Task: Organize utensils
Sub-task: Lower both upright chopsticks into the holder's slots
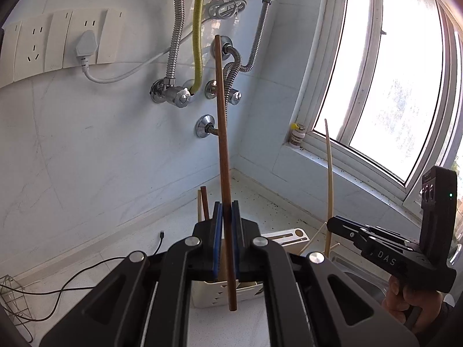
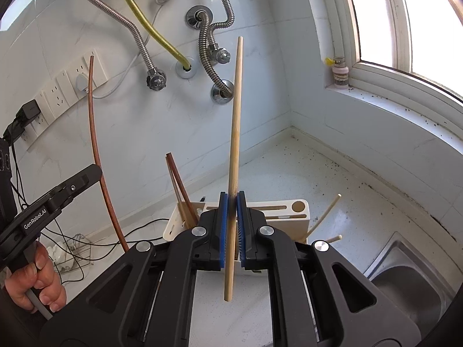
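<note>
Mid-transfer: left gripper (image 1: 227, 225) clamped on dark chopstick (image 1: 222, 156), right gripper (image 2: 232, 225) clamped on pale chopstick (image 2: 233, 156), both upright above the holder (image 2: 301, 211) at 12 o'clock. Next, I think: tip each down into a free slot, then release.

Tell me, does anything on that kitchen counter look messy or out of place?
Yes. Two pale chopsticks stick out sideways from behind the white utensil holder, not standing in it like the brown chopsticks. Dark specks litter the countertop by the wall. Black cables trail loosely across it.
</note>
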